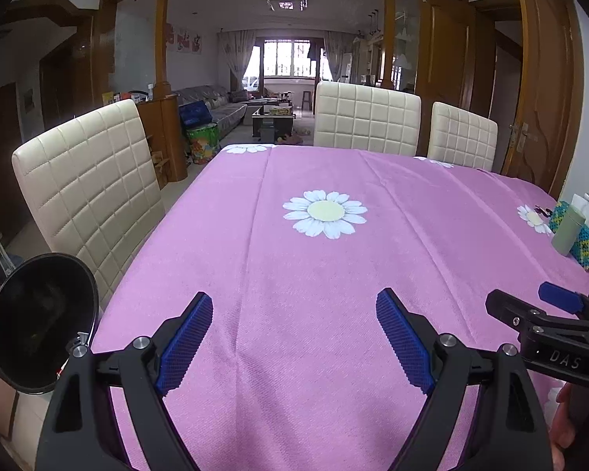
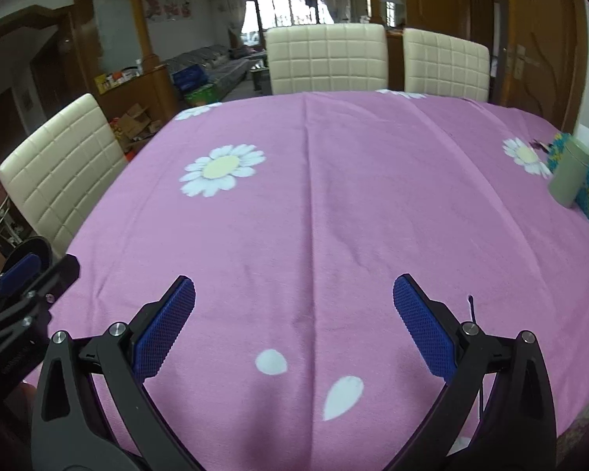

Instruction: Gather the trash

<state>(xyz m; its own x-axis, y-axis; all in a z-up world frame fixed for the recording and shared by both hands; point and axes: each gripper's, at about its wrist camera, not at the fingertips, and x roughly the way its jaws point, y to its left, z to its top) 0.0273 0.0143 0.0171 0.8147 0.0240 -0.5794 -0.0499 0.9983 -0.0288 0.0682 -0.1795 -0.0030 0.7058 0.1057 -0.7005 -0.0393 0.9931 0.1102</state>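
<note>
My left gripper [image 1: 294,314] is open and empty above the near edge of the table with the pink daisy tablecloth [image 1: 333,274]. My right gripper [image 2: 294,302] is open and empty above the same cloth [image 2: 333,216]. Each gripper shows at the edge of the other's view: the right one in the left wrist view [image 1: 546,314], the left one in the right wrist view [image 2: 23,274]. No loose trash shows on the cloth. A thin dark strand [image 2: 471,306] lies beside the right finger. A round black object [image 1: 39,322] stands at the table's near left corner.
A grey-green canister [image 1: 567,231] and a blue-green beaded box [image 1: 587,247] stand at the table's right edge, also in the right wrist view [image 2: 569,174]. Cream quilted chairs stand at the left [image 1: 86,196] and far side [image 1: 367,117]. A wooden door [image 1: 546,78] is at the right.
</note>
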